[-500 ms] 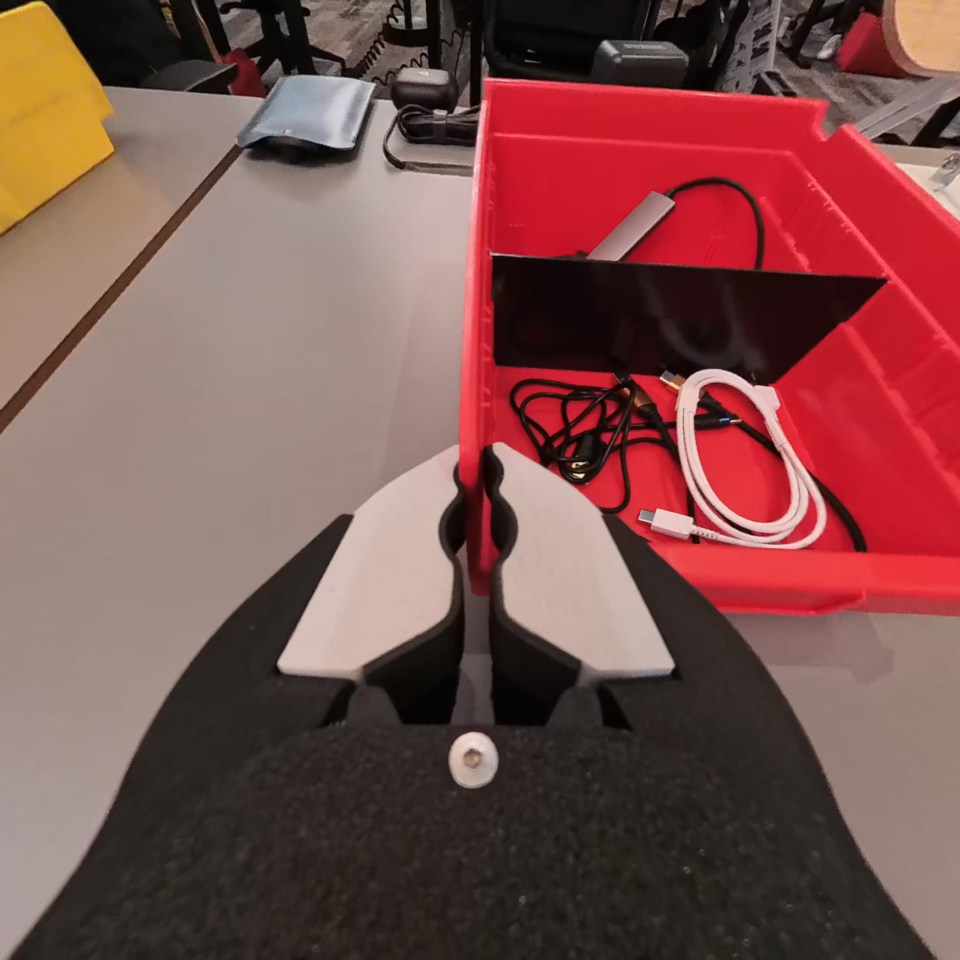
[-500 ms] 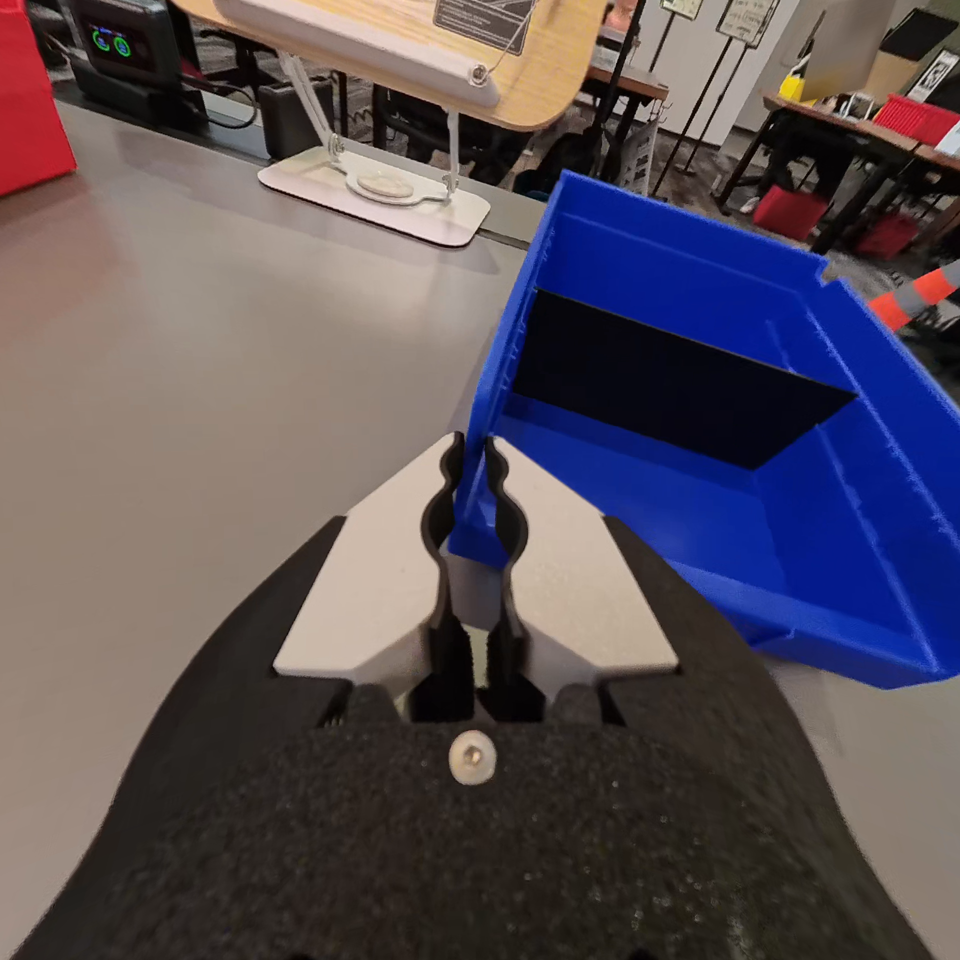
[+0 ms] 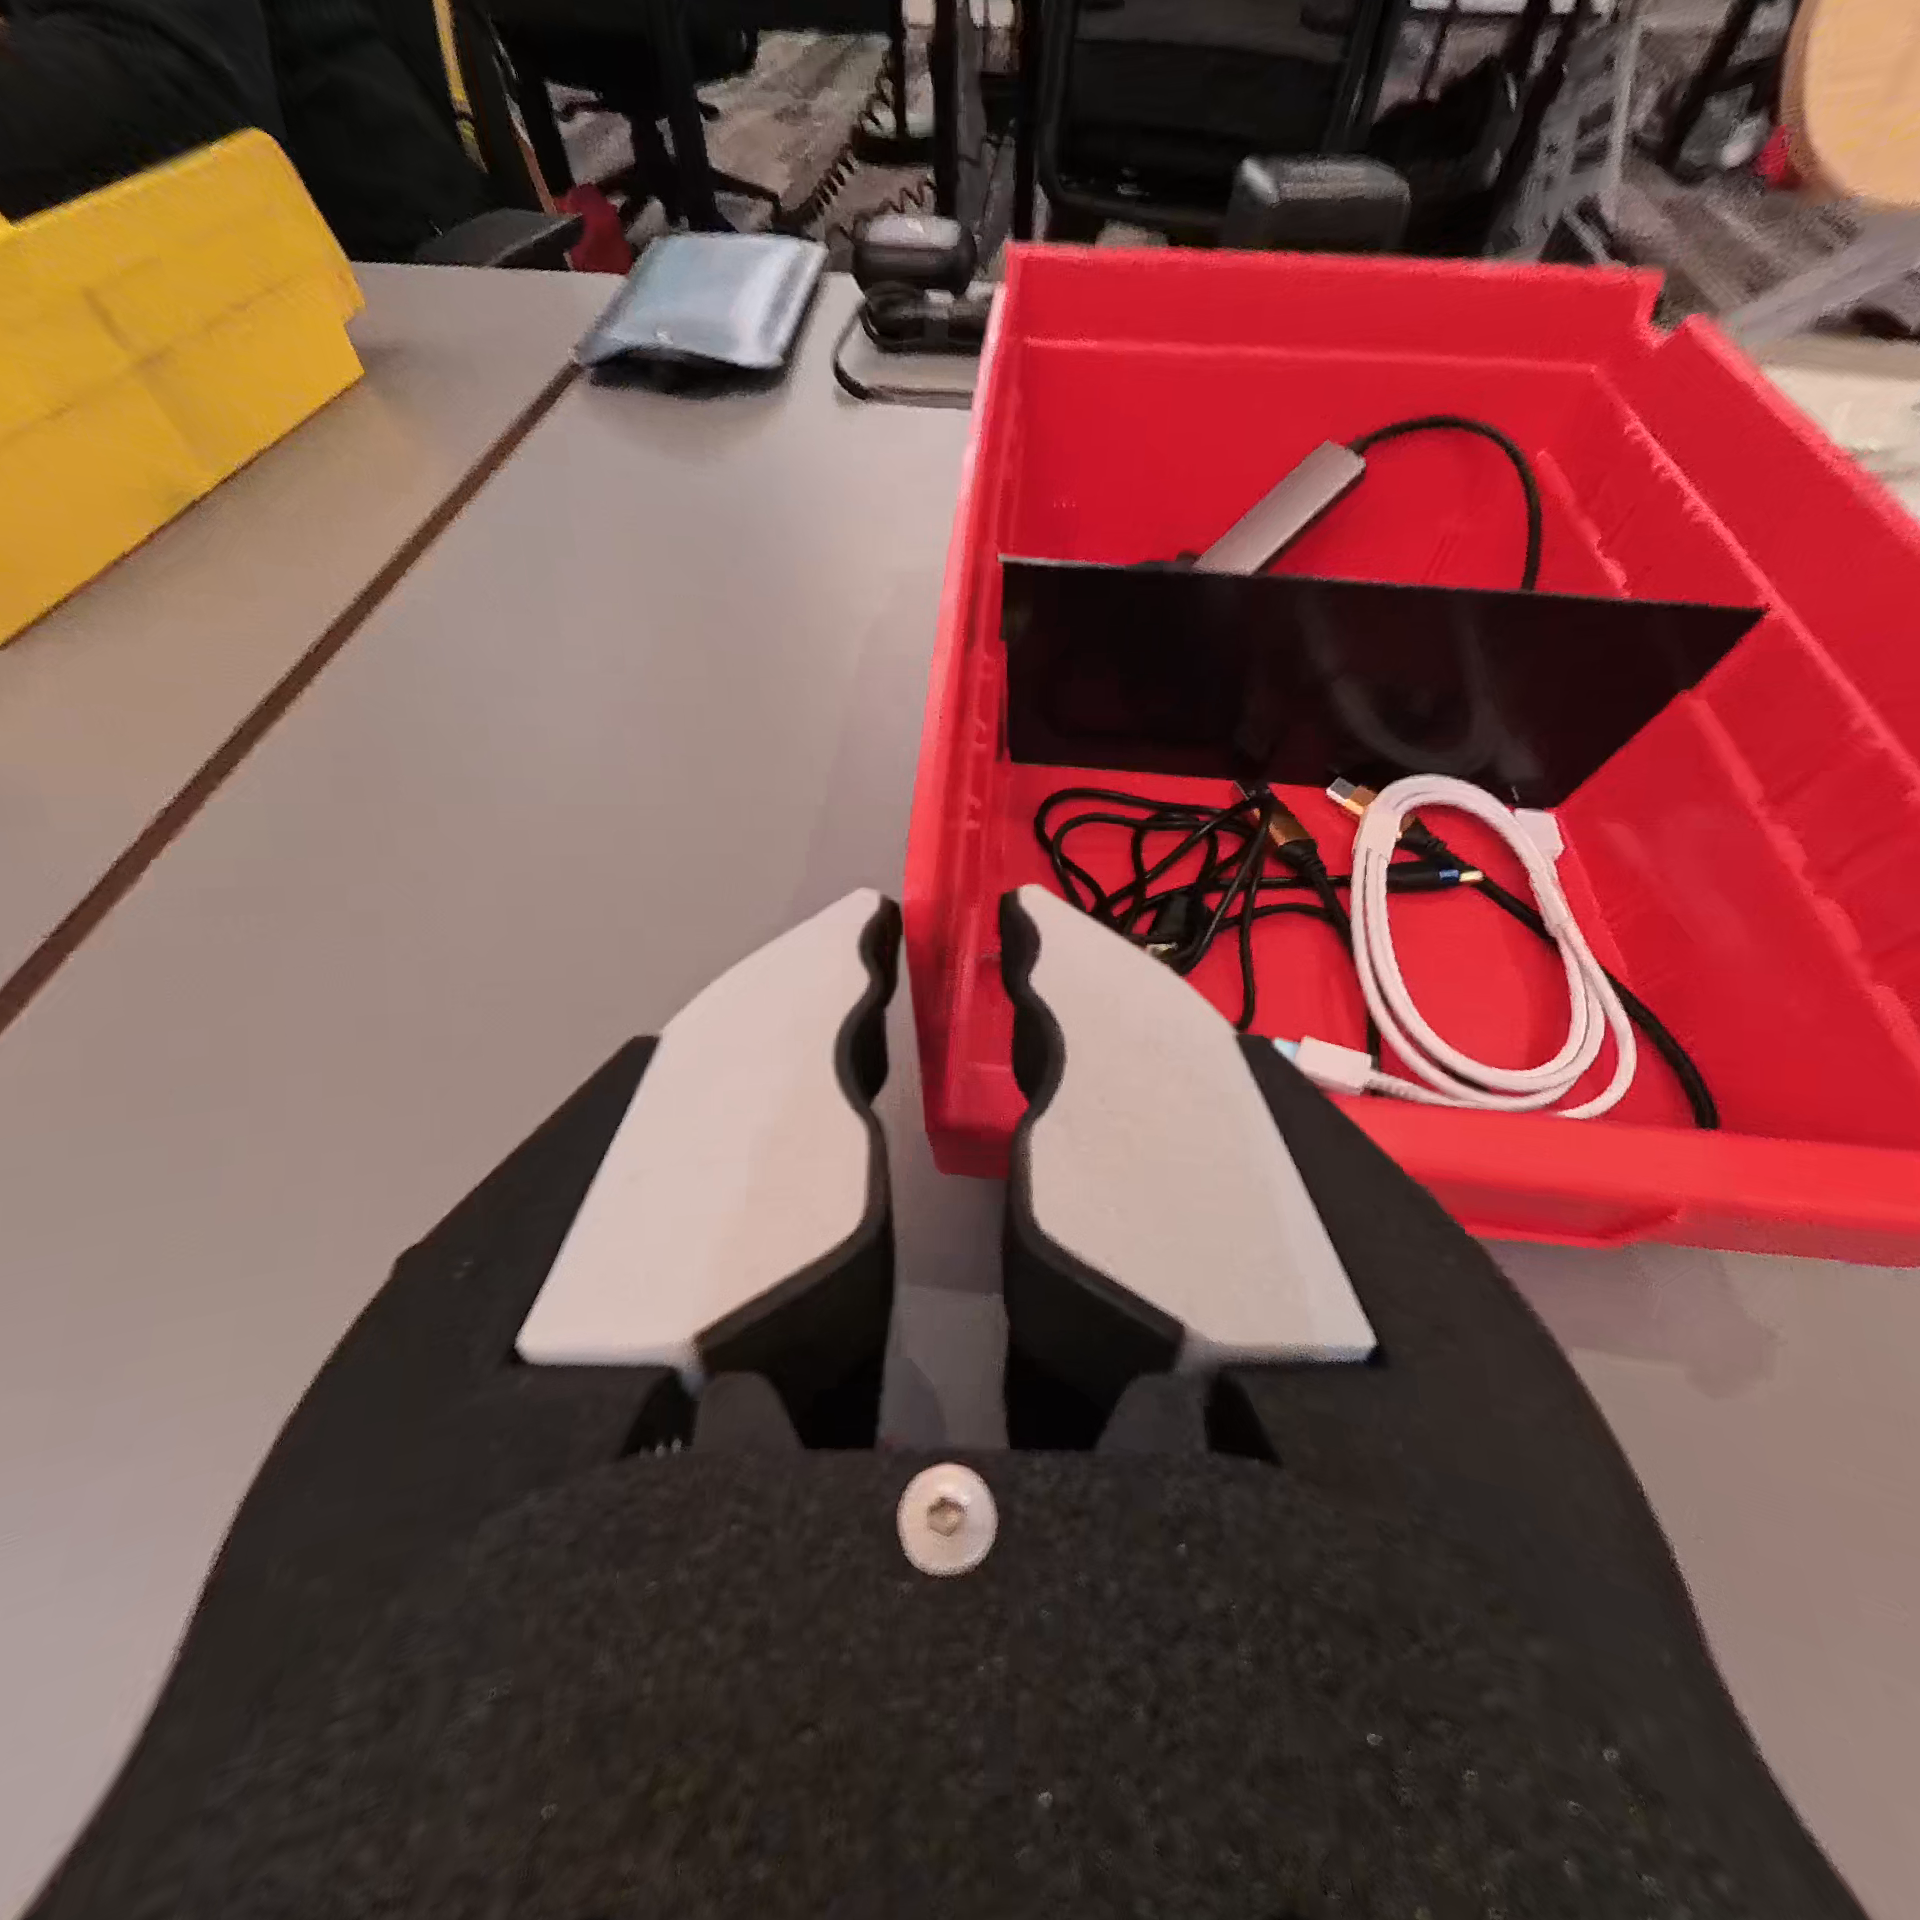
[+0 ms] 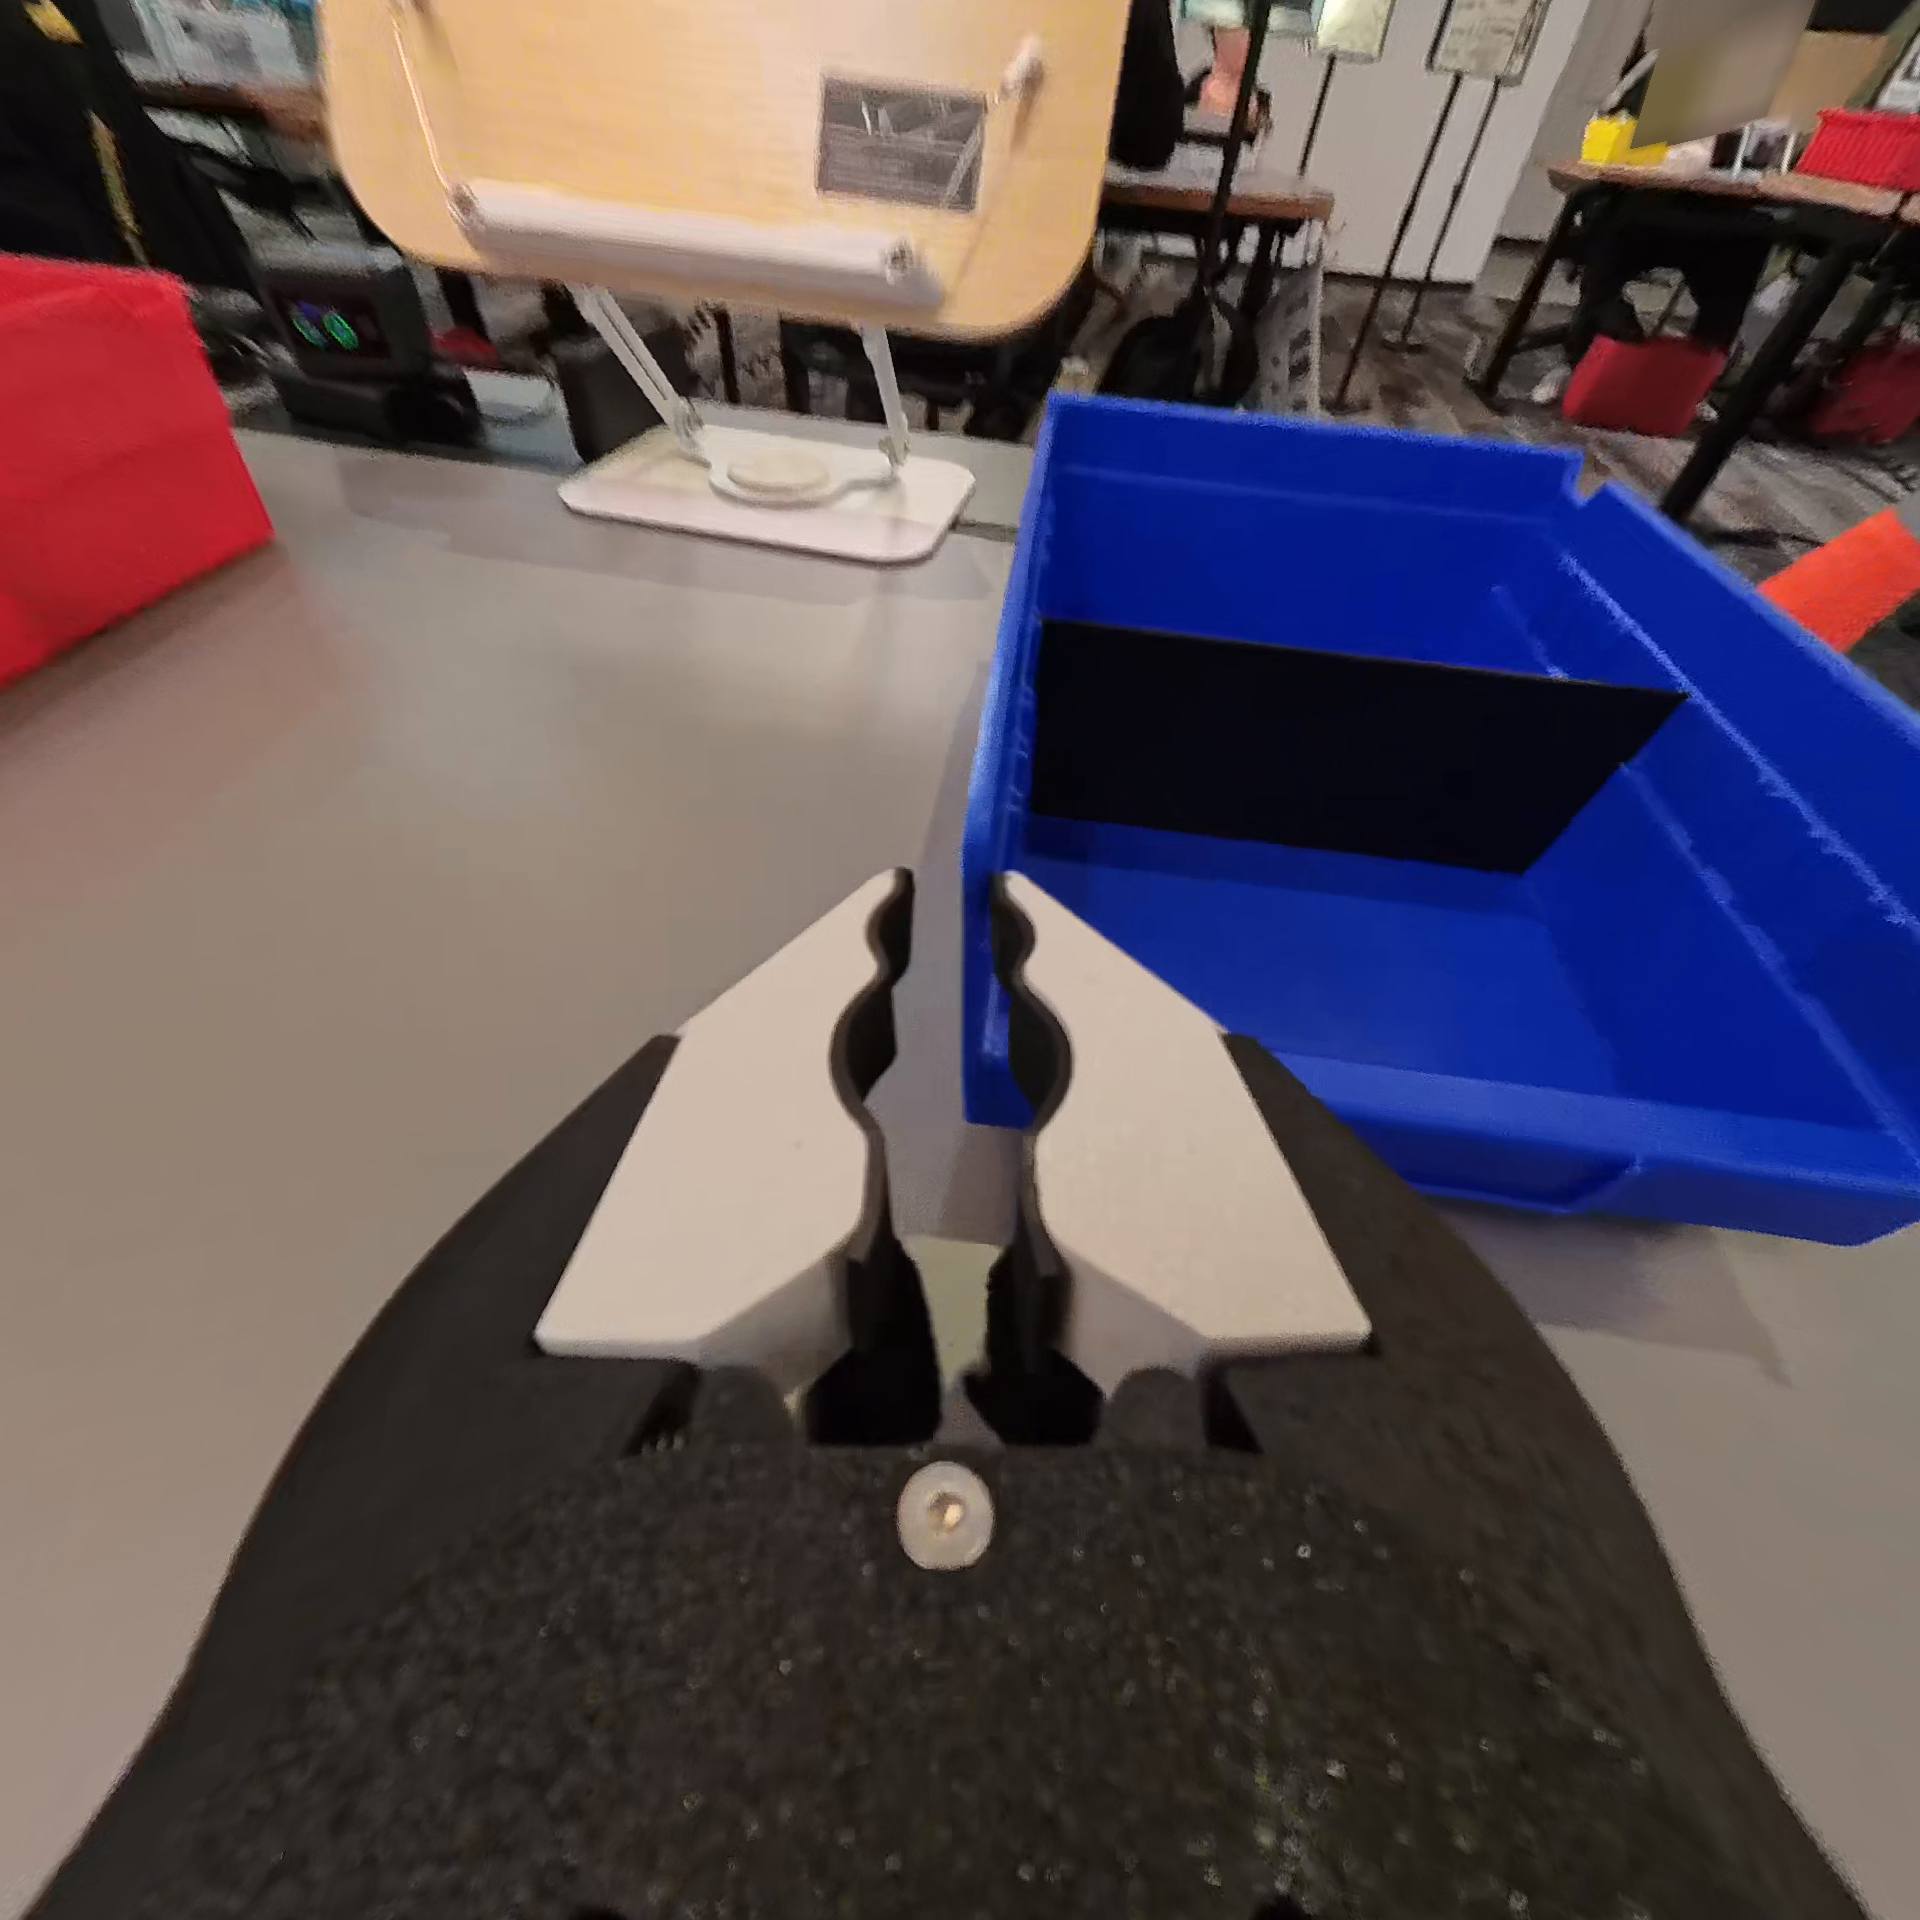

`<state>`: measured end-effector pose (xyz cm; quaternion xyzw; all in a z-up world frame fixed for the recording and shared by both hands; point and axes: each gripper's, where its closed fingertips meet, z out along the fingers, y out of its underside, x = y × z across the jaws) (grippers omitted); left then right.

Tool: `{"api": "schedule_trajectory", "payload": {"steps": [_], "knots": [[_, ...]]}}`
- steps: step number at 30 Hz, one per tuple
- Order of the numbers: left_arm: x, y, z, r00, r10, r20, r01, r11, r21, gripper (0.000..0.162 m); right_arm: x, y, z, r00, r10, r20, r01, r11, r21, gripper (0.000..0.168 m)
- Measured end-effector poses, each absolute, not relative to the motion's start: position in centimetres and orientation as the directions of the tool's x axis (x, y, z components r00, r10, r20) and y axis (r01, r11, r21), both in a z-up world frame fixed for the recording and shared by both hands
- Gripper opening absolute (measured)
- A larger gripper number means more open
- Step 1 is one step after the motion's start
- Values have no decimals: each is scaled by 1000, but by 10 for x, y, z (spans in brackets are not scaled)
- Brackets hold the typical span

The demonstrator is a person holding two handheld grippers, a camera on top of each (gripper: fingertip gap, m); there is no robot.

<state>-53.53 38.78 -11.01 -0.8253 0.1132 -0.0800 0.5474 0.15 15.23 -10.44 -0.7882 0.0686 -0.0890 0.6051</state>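
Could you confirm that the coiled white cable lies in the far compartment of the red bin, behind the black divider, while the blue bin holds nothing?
Not quite: the left wrist view shows the white cable in the near compartment of the red bin, in front of the black divider. The blue bin does show nothing inside.

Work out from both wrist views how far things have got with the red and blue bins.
Done: a white cable and black cables lie in the red bin's near compartment. In hand: nothing; the left tongs and right tongs are open and hold nothing, each at its bin's near left corner. Left: the blue bin's near compartment shows nothing inside.
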Motion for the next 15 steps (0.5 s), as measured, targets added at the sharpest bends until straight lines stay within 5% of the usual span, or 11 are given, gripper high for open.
{"api": "schedule_trajectory", "payload": {"steps": [7,15], "knots": [[-506,346,-83,938,-331,103,5,-283,-959,29,25,125,-60,964,-256,-76,-87,-31,-996,23],[-429,298,-110,807,-575,133,-65,-311,-948,23,67,88,-94,932,-347,-100,-155,-133,-979,22]]}}
